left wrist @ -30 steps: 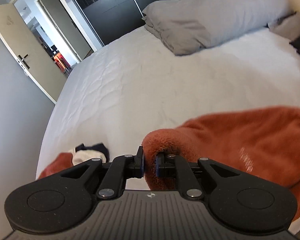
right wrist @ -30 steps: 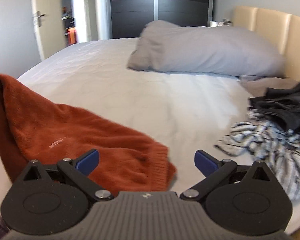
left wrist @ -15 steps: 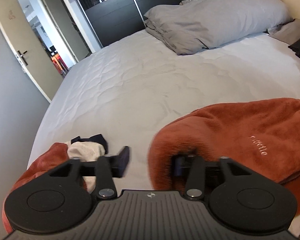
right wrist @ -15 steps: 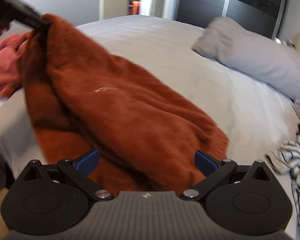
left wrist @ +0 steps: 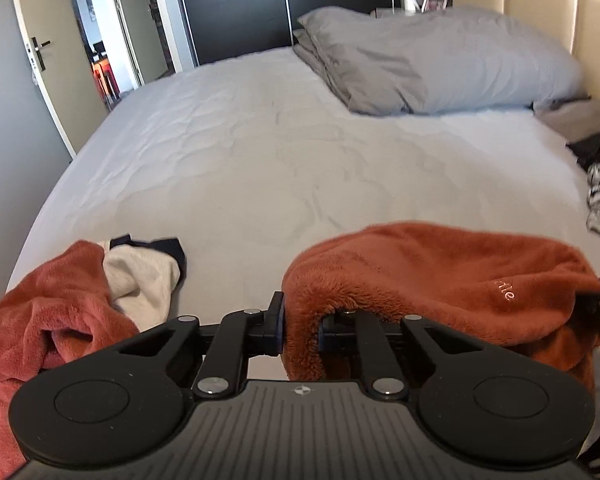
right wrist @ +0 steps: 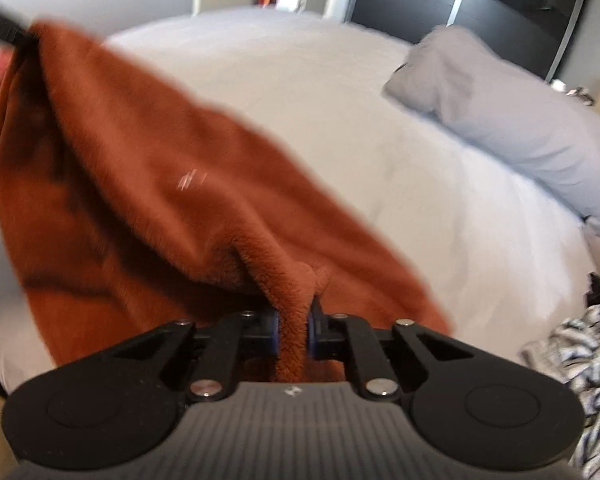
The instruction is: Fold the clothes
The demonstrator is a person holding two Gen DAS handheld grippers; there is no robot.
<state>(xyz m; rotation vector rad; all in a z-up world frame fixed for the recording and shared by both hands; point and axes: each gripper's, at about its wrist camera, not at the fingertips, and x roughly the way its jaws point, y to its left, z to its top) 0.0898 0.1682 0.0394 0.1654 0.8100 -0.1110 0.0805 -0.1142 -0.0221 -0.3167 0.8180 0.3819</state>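
A rust-orange fleece garment (left wrist: 440, 272) with small pale lettering hangs in a fold above the near edge of the white bed (left wrist: 260, 152). My left gripper (left wrist: 300, 326) is shut on the garment's left edge, and the cloth drapes over its right finger. In the right wrist view the same fleece (right wrist: 160, 200) stretches from the upper left down to my right gripper (right wrist: 294, 330), which is shut on a pinched ridge of it. The left gripper's black tip (right wrist: 0, 28) shows at the far upper left, holding the other corner. This view is motion-blurred.
A red fleece (left wrist: 48, 312) and a cream garment (left wrist: 144, 280) lie heaped at the bed's near left. Grey pillows (left wrist: 440, 60) rest against the beige headboard. A striped garment (right wrist: 580, 352) and dark clothes (left wrist: 596, 148) lie at the right. An open door stands far left.
The left gripper opened half a second ago and has shut again on the fleece edge. The right gripper swung left over the fleece and shut on it.
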